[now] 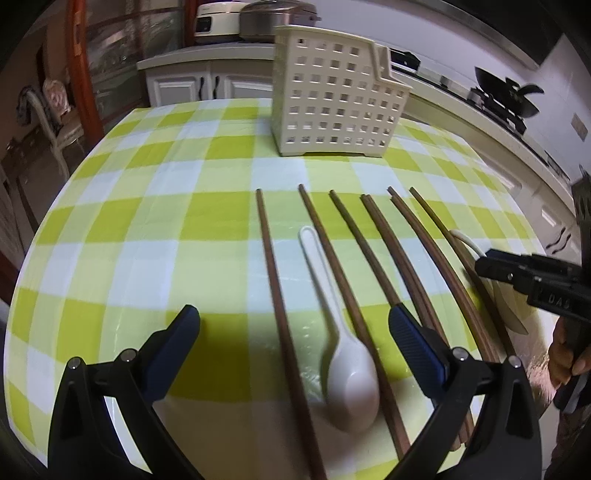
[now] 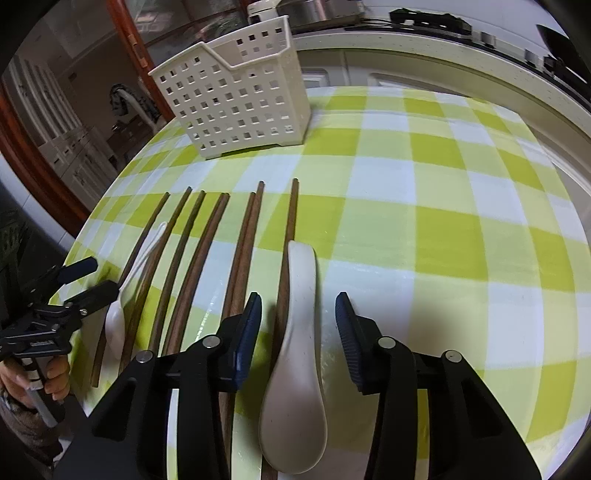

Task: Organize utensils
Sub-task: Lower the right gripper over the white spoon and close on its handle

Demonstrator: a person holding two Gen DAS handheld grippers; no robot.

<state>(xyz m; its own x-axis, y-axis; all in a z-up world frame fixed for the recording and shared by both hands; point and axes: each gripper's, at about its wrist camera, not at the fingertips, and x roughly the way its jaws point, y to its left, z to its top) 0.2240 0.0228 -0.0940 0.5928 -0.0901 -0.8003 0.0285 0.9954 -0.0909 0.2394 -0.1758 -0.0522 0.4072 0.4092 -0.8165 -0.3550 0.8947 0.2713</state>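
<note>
My left gripper [image 1: 293, 319]: jaws wide, holding nothing, straddling a white spoon [image 1: 351, 384].
My right gripper [image 2: 299, 314]: jaws partly open around a second white spoon [image 2: 295, 369], pads clear of it.
Chopsticks [image 1: 380, 254]: lying side by side on the checked tablecloth [image 1: 147, 221].
Holder [image 1: 332, 92]: upright beyond the chopsticks.

This is a home kitchen. A table with a green and white checked cloth [image 1: 147, 206] fills the middle. At 12 o'clock, white cabinets [image 1: 207, 83] carry a rice cooker [image 1: 216, 22] and a metal pot [image 1: 273, 18]. Toward 2 o'clock a long counter [image 1: 443, 92] runs with a gas stove and a black wok [image 1: 506, 98] on it. At 10 o'clock a wooden door frame [image 1: 79, 66] opens to another room.
</note>
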